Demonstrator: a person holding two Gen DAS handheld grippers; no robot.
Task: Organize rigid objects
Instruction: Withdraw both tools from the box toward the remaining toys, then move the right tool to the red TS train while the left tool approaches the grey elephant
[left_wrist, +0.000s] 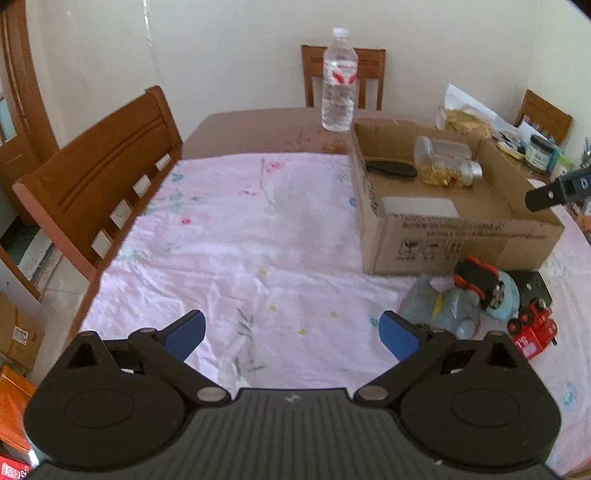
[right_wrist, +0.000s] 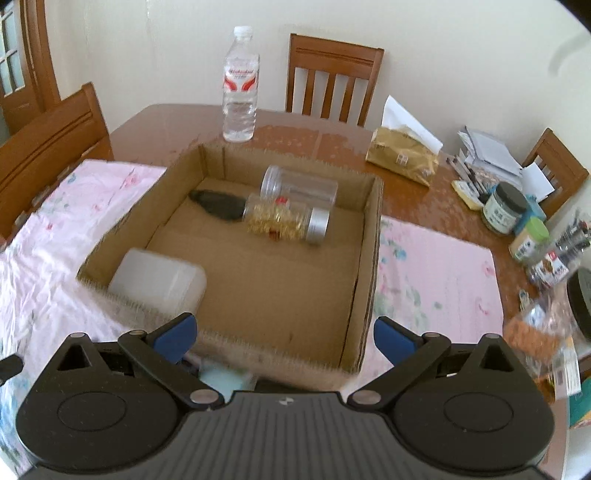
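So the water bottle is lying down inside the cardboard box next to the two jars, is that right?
Not quite. The water bottle stands upright on the bare table behind the cardboard box, outside it, as the right wrist view shows. The two jars do lie inside the box.

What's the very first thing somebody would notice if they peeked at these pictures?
Probably the big open cardboard box in the middle of the table, with a jar of golden capsules lying on its side inside. Behind the box a tall water bottle stands upright. In front of the box, a pile of toys with a red train waits on the pink cloth.
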